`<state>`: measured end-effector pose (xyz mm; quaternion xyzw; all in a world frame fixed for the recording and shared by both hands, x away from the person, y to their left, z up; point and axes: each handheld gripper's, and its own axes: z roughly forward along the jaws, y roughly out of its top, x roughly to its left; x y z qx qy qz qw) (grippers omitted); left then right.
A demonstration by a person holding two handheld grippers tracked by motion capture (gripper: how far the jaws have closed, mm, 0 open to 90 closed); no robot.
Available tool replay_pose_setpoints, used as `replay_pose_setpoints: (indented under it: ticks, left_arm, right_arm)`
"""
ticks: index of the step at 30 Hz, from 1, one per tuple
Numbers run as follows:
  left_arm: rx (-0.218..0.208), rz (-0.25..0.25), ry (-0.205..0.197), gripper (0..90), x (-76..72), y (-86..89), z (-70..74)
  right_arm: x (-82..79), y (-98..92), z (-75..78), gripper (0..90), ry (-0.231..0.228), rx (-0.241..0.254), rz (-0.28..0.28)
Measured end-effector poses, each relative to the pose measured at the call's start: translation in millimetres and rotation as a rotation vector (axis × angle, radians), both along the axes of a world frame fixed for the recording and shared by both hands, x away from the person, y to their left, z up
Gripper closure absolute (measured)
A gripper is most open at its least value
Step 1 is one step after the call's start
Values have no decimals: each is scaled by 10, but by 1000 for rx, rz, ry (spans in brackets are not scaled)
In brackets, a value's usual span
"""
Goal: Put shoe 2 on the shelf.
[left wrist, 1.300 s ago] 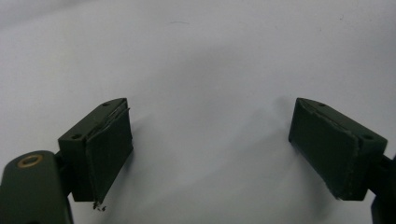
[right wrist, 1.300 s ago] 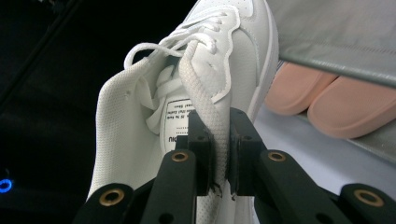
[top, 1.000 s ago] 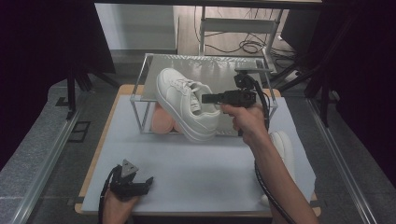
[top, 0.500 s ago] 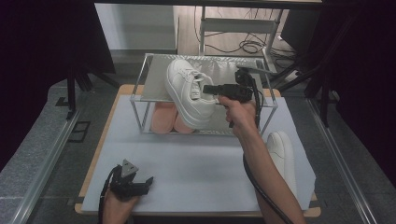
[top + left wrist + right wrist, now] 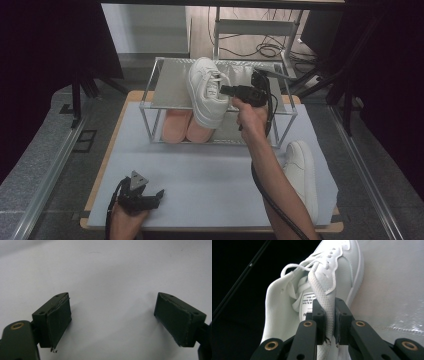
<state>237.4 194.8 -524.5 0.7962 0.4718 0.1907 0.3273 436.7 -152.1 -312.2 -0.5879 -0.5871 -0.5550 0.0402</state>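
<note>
A white sneaker (image 5: pixel 207 92) lies on the top shelf of a metal rack (image 5: pixel 165 90), its toe hanging over the rack's front edge. My right gripper (image 5: pixel 225 90) is shut on the sneaker's collar edge (image 5: pixel 325 302); both pads (image 5: pixel 318 315) pinch the white fabric beside the tongue. A second white sneaker (image 5: pixel 301 172) rests on the table at the right, partly behind the person's right forearm. My left gripper (image 5: pixel 152 196) sits low at the table's front left, open, with bare tabletop (image 5: pixel 112 290) between its fingers (image 5: pixel 60 317).
A pair of pink shoes (image 5: pixel 187 127) stands on the rack's lower level. The grey mat (image 5: pixel 200 170) covers a wooden table. Dark curtains and stand legs flank both sides; cables lie on the floor behind.
The right gripper carried the white sneaker back and left onto the rack's top shelf, and the shoe turned more lengthwise. The left gripper stayed put.
</note>
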Motion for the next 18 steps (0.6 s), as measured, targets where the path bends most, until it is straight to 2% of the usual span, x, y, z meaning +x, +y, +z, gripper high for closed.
replay_pose_setpoints:
  ticks: [7, 13, 15, 18]
  left_arm:
    - [0, 0, -2, 140, -2, -2, 0]
    - [1, 1, -3, 140, -3, -4, -1]
    - [3, 0, -5, 141, -4, -5, 0]
    - [4, -1, -6, 142, -5, -5, 1]
  right_arm:
    - [15, 35, -4, 757, -5, 10, -31]
    - [27, 116, -19, 642, -32, 43, 15]
    - [23, 125, -7, 605, -58, 16, 35]
    - [6, 93, 9, 556, -75, 22, 61]
